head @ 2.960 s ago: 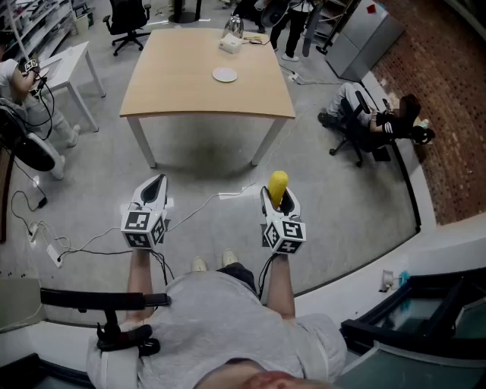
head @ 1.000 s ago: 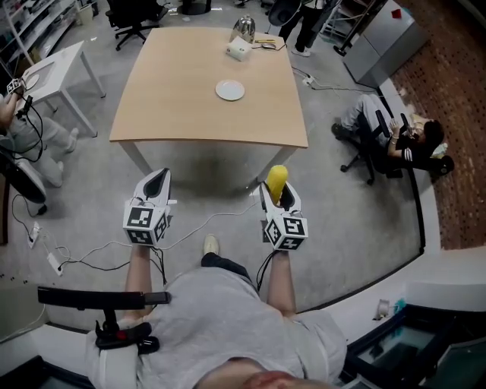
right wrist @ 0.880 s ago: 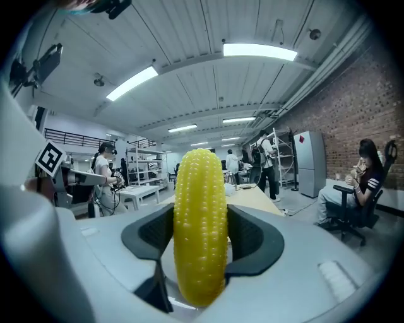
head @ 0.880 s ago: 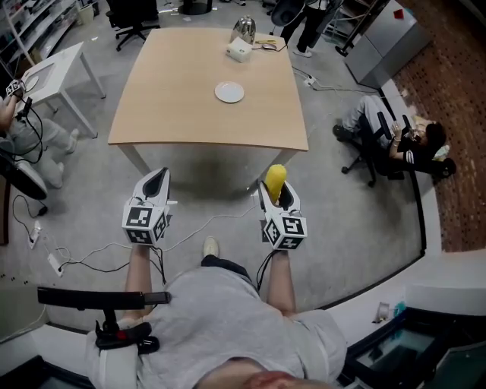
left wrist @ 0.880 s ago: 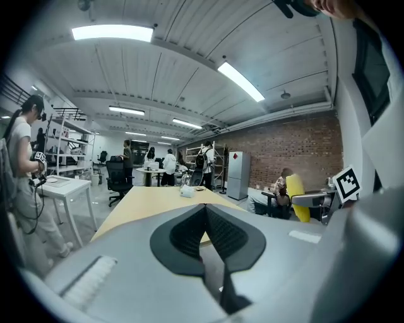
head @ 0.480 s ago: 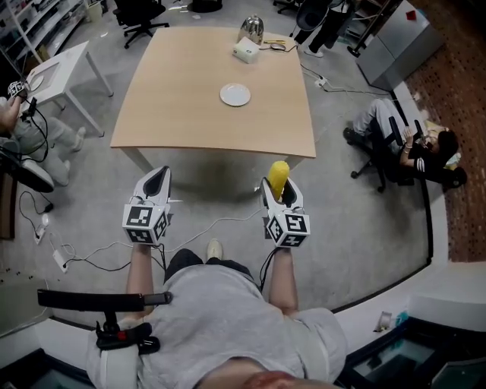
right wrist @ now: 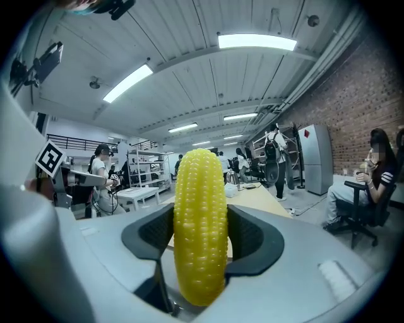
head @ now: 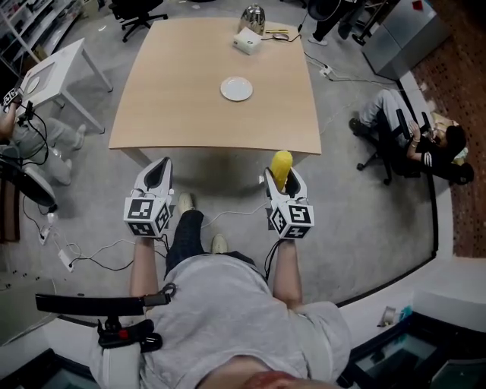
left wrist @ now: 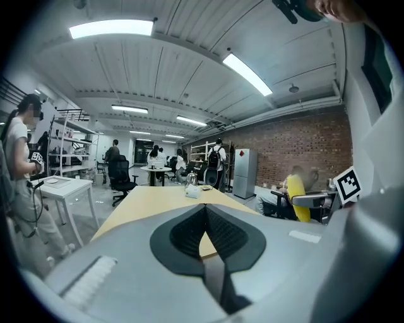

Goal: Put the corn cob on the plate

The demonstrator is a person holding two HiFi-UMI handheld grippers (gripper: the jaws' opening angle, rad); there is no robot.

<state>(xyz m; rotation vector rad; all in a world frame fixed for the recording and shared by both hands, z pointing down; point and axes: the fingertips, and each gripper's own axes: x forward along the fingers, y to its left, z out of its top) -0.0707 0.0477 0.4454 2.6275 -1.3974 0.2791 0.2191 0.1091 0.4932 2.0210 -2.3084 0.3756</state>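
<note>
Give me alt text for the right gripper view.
A yellow corn cob stands upright, clamped between the jaws of the right hand-held gripper, filling the view's centre. Behind it, a light wooden table stretches into a workshop with a brick wall.

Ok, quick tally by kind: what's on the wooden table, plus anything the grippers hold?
White plate: 1
White box: 1
Shiny metal kettle: 1
Small flat item beside the box, too small to identify: 1
Corn cob, held in the right gripper: 1
Total: 5
</note>
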